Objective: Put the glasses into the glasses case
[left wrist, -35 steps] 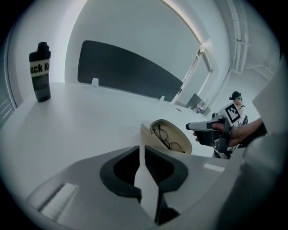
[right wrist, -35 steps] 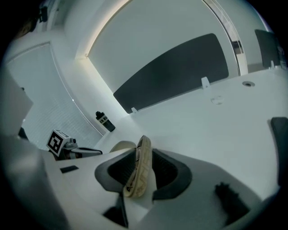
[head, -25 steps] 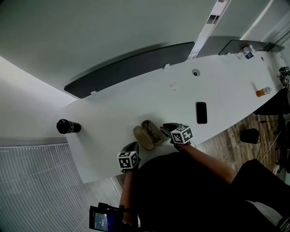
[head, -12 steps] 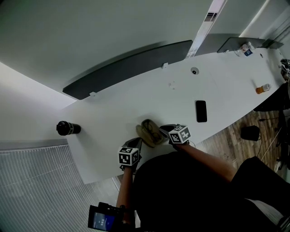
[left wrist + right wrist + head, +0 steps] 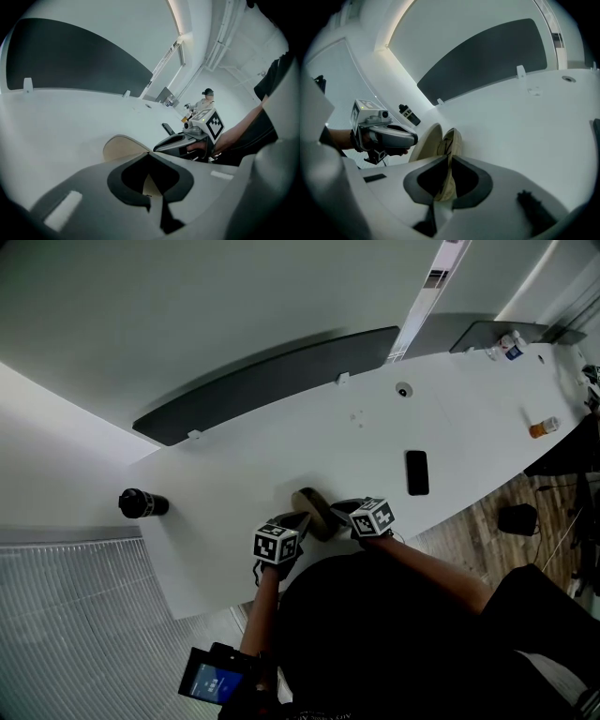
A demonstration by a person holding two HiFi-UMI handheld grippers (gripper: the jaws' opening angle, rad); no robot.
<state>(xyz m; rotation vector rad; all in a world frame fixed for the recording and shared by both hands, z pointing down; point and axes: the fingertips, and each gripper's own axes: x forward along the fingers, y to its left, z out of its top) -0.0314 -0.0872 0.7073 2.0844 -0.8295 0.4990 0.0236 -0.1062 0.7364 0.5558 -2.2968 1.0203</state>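
A tan clamshell glasses case [image 5: 313, 509] lies near the front edge of the white table [image 5: 281, 456], its two halves standing close together. In the right gripper view thin dark glasses [image 5: 444, 146] lie inside the right half [image 5: 454, 140], with the lid [image 5: 428, 140] beside it. My right gripper [image 5: 449, 158] is closing, and its pads pinch that half's rim. My left gripper [image 5: 298, 519] is shut with nothing between its jaws, tips right at the lid's outer side [image 5: 121, 147]. The right gripper [image 5: 157, 148] shows just beyond the lid in the left gripper view.
A black bottle [image 5: 142, 503] stands at the table's left. A black phone [image 5: 417, 472] lies right of the case, and an orange bottle [image 5: 544, 429] stands far right. A dark panel [image 5: 272, 381] runs along the table's back edge. The person's body crowds the front edge.
My left gripper has moved up and right from the table's front edge to the case's lid. The case, lying wide open before, now has its halves swung close together. The right gripper stayed.
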